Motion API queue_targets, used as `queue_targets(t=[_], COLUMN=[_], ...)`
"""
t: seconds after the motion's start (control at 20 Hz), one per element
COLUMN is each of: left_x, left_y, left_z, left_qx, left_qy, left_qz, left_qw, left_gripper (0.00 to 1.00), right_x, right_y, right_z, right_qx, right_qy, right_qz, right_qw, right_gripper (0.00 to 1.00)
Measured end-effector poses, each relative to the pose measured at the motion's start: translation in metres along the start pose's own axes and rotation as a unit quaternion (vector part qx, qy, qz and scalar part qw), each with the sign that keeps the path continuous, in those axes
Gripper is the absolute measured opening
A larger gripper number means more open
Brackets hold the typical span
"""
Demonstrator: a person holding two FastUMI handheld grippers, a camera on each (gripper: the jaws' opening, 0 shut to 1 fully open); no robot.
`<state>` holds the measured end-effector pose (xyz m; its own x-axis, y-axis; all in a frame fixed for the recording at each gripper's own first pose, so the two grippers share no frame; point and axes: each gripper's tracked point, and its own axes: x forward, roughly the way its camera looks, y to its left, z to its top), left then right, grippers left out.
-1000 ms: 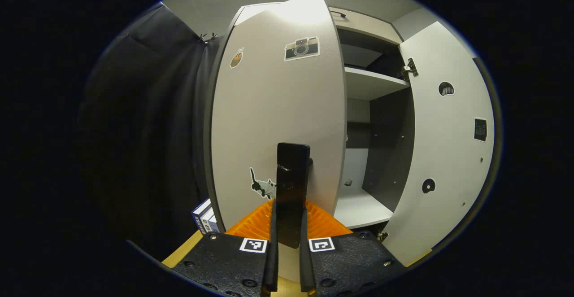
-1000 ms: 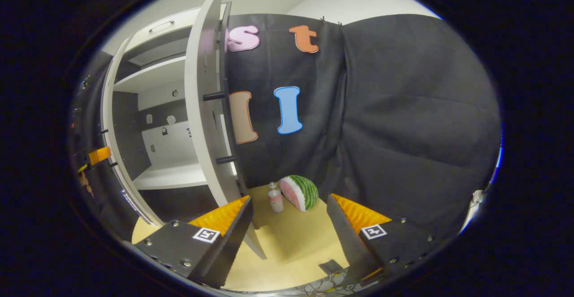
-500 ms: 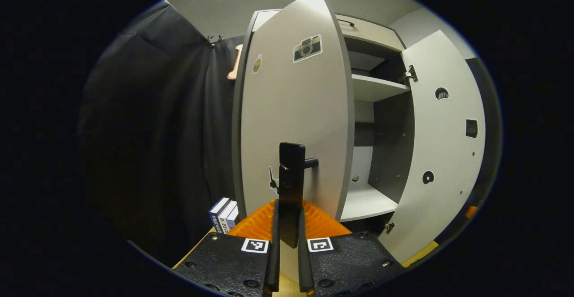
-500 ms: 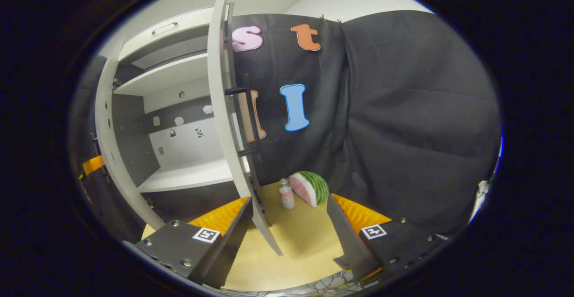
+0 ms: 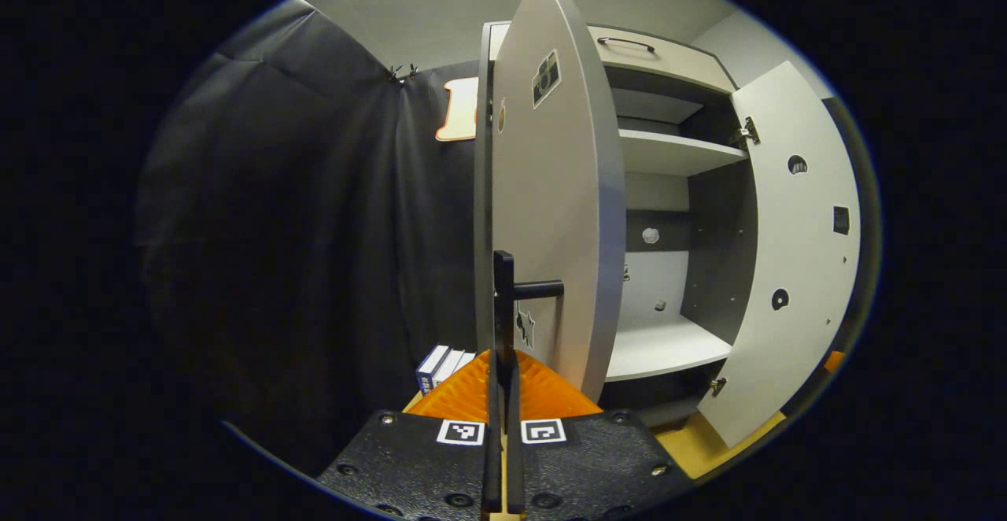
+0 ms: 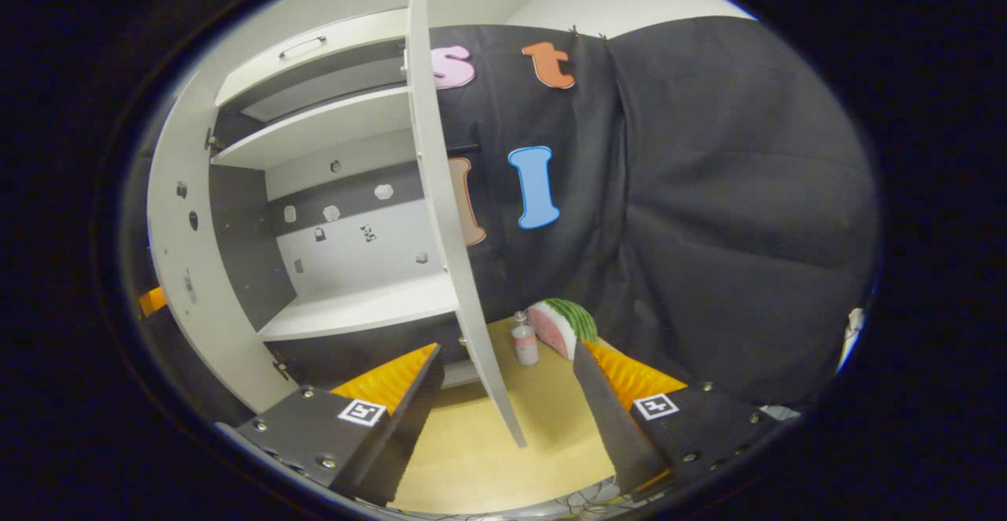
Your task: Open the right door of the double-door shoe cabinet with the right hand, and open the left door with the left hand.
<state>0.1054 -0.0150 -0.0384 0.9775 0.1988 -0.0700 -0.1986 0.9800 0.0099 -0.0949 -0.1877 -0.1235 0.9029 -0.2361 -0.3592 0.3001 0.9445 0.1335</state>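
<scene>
The left door (image 5: 551, 206), pale grey with stickers, stands swung out and nearly edge-on in the left gripper view. My left gripper (image 5: 503, 363) is shut on its black bar handle (image 5: 503, 301). The right door (image 5: 794, 253) hangs wide open at the right, inner face showing. Between them the cabinet's shelves (image 5: 669, 155) are bare. In the right gripper view the right door (image 6: 440, 206) is edge-on in the middle. My right gripper (image 6: 506, 352) is open, and the door's lower edge runs down between its fingers without touching them. The left door's inner face (image 6: 177, 269) stands at the left.
A few books (image 5: 440, 363) stand on the wooden floor (image 6: 488, 458) left of the cabinet. A watermelon slice (image 6: 562, 328) and a small bottle (image 6: 523, 340) sit right of the right door. Black cloth hangs on both sides.
The left door has swung further out, from facing me to nearly edge-on, with my left gripper still shut on its handle. The right door has shifted rightward in the right gripper view.
</scene>
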Motion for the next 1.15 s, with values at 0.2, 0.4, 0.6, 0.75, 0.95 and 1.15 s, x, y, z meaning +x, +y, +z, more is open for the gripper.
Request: queue_targets(t=[0.2,0.4,0.6,0.75,0.95,1.15], left_x=[0.000,0.004,0.005,0.007,0.005,0.001], left_y=[0.016,0.034,0.044,0.045,0.053,0.069], left_z=[0.000,-0.002,-0.001,-0.001,-0.002,-0.003], left_qx=[-0.015,-0.006,-0.014,-0.016,-0.018,-0.018], left_qy=[-0.003,-0.006,-0.009,-0.012,-0.014,-0.013], left_qz=[-0.006,0.003,-0.018,-0.023,-0.022,-0.004], left_qw=[1.000,1.000,1.000,1.000,0.999,1.000], left_gripper=[0.00,0.00,0.01,0.01,0.07,0.12], right_x=[0.003,0.005,0.005,0.006,0.002,0.000], right_y=[0.011,0.021,0.034,0.051,0.067,0.072], right_z=[-0.002,-0.006,-0.012,-0.017,-0.017,-0.011], right_qx=[-0.001,-0.011,-0.022,-0.046,-0.078,-0.089], right_qy=[0.000,0.002,0.003,0.005,-0.005,-0.019], right_qz=[0.008,0.013,0.018,0.027,0.039,0.045], right_qw=[1.000,1.000,1.000,0.999,0.996,0.995], right_gripper=[0.99,1.00,0.94,0.94,0.99,0.94])
